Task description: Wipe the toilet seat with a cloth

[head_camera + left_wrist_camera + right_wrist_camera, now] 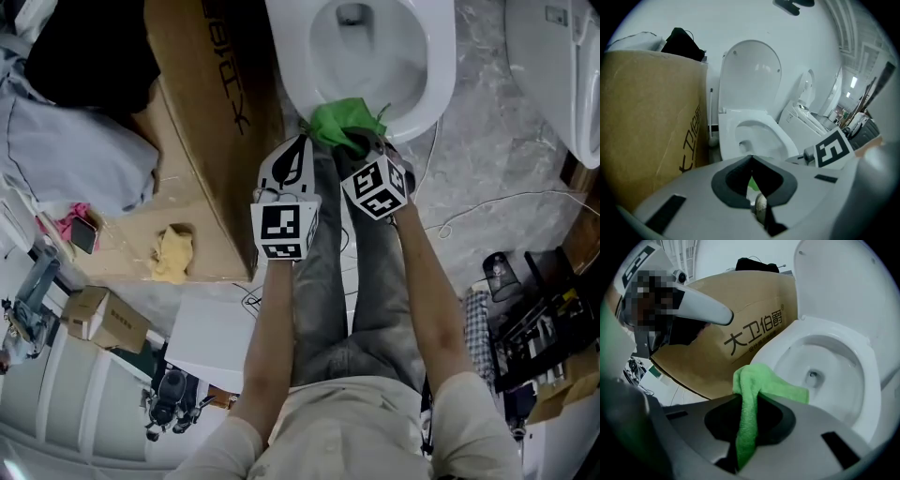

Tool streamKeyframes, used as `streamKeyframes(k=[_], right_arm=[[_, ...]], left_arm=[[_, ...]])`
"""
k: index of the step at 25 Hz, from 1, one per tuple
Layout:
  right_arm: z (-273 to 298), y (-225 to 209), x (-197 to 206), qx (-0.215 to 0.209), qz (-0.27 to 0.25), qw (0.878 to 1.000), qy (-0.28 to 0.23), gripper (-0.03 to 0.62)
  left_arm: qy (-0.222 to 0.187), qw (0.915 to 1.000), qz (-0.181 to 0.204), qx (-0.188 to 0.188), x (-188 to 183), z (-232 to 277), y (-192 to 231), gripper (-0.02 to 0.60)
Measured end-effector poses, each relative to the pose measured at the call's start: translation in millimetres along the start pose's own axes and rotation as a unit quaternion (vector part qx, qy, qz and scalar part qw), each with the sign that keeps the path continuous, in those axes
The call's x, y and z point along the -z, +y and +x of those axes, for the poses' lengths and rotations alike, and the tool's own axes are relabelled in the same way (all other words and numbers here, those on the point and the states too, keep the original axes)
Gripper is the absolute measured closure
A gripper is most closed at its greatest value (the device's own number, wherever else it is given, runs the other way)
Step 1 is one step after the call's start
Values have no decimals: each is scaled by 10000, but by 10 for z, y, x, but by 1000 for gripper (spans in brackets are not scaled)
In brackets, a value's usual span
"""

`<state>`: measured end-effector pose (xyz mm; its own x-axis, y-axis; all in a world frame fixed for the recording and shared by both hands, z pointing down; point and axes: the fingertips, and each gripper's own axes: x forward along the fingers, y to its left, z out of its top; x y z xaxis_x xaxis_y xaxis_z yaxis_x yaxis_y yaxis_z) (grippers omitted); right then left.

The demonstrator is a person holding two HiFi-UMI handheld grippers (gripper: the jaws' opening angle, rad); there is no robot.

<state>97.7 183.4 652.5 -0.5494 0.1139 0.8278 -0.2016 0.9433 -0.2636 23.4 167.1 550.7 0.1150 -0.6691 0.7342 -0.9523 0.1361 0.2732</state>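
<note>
The white toilet seat (433,86) is at the top of the head view, its lid (752,79) raised. A green cloth (345,122) lies bunched on the seat's front rim. My right gripper (364,146) is shut on the cloth (759,380), which runs down between its jaws while the rest drapes over the seat (787,341). My left gripper (302,142) sits just left of the cloth with its jaws closed tip to tip (751,158). Only a sliver of green shows behind them.
A large cardboard box (206,112) stands tight against the toilet's left side. A second toilet (562,66) is at the right. Thin cables (469,211) trail over the marble floor. A yellow rag (173,253) lies left of the person's legs.
</note>
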Motion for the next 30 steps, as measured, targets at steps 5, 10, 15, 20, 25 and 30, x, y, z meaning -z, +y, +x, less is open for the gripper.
streamKeyframes(k=[5,10,15,20,25,30], right_arm=[[-107,-62,138,98,266,9996,-14,549],[-197,-129,256,185,464,9988,-26,549],[-291,-213,367,265,629,9977,-31,549],[-376,-305,463,361,799,9961,-38,549],[-470,-423,557,472,950,9944,-37,549],[-579,-582,638,582,1073,9925,-64,549]], left_arm=[[136,9996,179,179,0,93,-140,569],[199,9984,380,372,-56,200,-303,569],[287,9971,489,514,-74,290,-453,569],[358,9955,604,629,-101,370,-567,569],[417,9937,705,759,-133,456,-706,569],[482,9917,792,887,-164,546,-866,569]])
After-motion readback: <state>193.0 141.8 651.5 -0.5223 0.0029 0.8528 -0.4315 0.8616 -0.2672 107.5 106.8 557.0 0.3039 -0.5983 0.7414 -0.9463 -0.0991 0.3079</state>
